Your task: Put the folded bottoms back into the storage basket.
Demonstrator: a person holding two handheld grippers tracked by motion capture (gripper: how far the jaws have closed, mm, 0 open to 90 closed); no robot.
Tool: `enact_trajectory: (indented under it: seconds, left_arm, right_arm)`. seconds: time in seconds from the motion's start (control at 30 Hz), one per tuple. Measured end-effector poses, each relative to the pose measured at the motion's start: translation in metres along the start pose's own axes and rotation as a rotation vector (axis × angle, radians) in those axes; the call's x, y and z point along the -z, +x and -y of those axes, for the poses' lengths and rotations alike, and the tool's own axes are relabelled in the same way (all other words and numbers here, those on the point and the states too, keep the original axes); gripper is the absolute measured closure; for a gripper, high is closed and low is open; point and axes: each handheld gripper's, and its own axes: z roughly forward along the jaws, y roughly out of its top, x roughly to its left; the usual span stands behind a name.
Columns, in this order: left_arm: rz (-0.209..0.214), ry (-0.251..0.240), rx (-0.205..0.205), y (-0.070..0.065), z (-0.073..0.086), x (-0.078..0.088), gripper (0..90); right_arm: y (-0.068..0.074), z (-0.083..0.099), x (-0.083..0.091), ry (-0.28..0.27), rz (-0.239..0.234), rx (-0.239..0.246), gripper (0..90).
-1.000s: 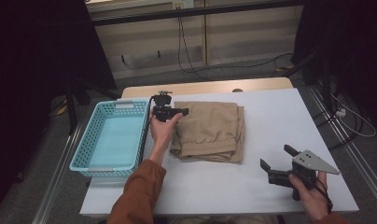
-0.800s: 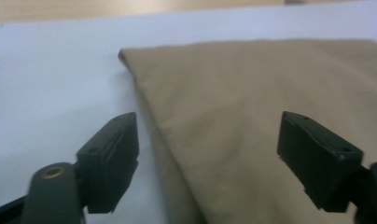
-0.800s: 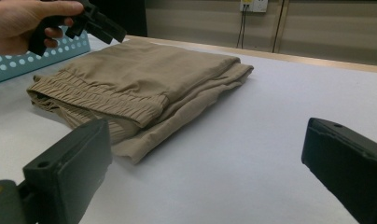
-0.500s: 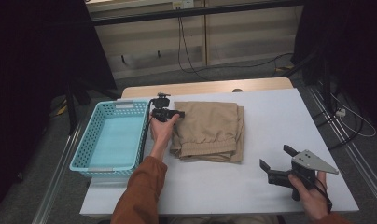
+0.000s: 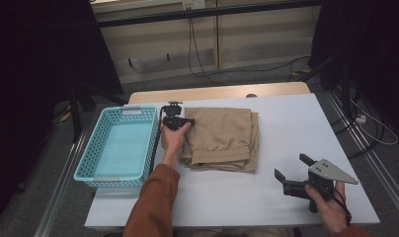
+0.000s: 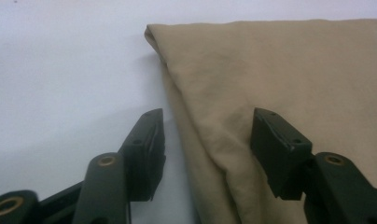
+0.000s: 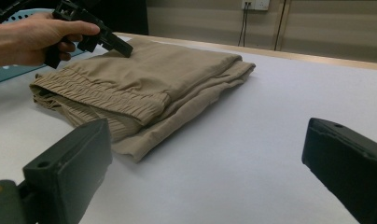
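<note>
A folded pair of khaki trousers (image 5: 222,138) lies in the middle of the white table (image 5: 291,118). My left gripper (image 5: 187,120) is down at the cloth's far left corner. In the left gripper view the fold's edge (image 6: 196,140) runs between the jaws: one fingertip (image 6: 147,140) is over bare table, the other over cloth. The jaws have just been closing and stand half apart, their pads clear of the fabric. My right gripper (image 5: 289,165) stands open near the front right, away from the trousers (image 7: 144,79), with nothing between its jaws.
A light blue plastic basket (image 5: 116,177) stands at the table's left, right beside my left forearm. Bare table surface lies to the right of the trousers and in front of them. Cables trail on the floor beyond the far edge.
My left gripper has sunk a little onto the trousers' corner, and its jaws have narrowed around the fold's edge. The right gripper has not moved.
</note>
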Motion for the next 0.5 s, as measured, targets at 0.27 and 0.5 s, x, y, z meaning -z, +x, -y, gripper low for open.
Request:
enact_trajectory:
  seconds: [0.27, 0.5]
  left_arm:
    - [0.052, -0.010, -0.011, -0.011, 0.003, -0.002, 55.7]
    - [0.131, 0.010, 0.025, -0.004, 0.004, -0.001, 69.1]
  right_arm:
    - [0.000, 0.000, -0.001, 0.006, 0.007, -0.001, 1.6]
    - [0.000, 0.000, -0.001, 0.005, 0.002, 0.003, 1.6]
